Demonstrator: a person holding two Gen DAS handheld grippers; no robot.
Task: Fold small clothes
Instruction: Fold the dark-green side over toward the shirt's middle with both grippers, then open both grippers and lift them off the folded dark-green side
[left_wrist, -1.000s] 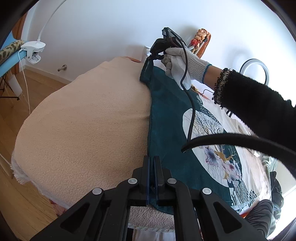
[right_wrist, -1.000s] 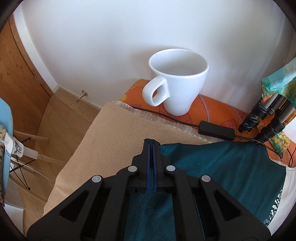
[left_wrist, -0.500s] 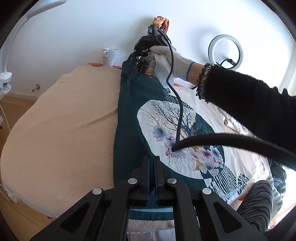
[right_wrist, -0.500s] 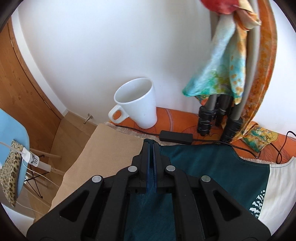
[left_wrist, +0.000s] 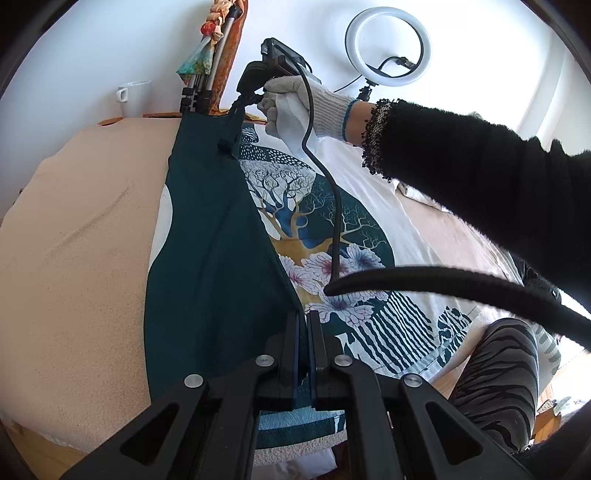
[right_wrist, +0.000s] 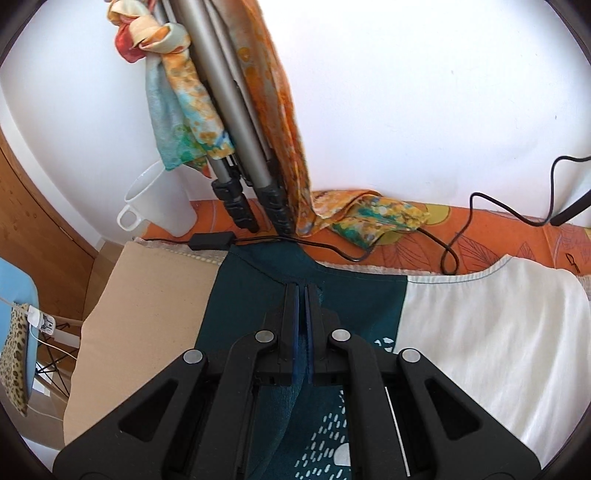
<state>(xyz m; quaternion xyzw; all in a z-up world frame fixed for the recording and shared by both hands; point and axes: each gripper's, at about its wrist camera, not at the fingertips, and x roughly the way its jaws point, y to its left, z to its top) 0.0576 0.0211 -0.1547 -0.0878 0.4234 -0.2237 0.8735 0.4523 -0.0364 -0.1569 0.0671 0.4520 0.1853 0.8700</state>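
Grippers both clamping the same garment. Left gripper (left_wrist: 303, 317) is pinching the near edge of the teal T-shirt (left_wrist: 207, 258), jaws nearly closed with a thin strip of teal fabric showing between them. Right gripper (right_wrist: 302, 291) is doing the same at the far edge, biting a raised ridge of teal cloth with only a narrow slit between the jaws.

T-shirt is lying on the beige towel (left_wrist: 81, 251) covering the table, with a plain teal panel folded over toward 9 o'clock and the tree-and-flower print (left_wrist: 314, 236) lying exposed at 3 o'clock of that fold. White part of the shirt (right_wrist: 480, 332) is sitting at 3 o'clock in the right wrist view.

In the left wrist view the right hand (left_wrist: 295, 103), in a white knit glove, is gripping the other gripper's handle at 12 o'clock, black cable (left_wrist: 334, 221) hanging down across the print. Black sleeve (left_wrist: 480, 177) is crossing from 3 o'clock.

White mug (right_wrist: 159, 206) is standing on the orange cloth (right_wrist: 480, 236) at 10 o'clock in the right wrist view, just beside the folded tripod legs (right_wrist: 236, 147). Patterned scarf (right_wrist: 177, 103) is tied around the tripod. Ring light (left_wrist: 388, 40) is glowing at 1 o'clock in the left wrist view.
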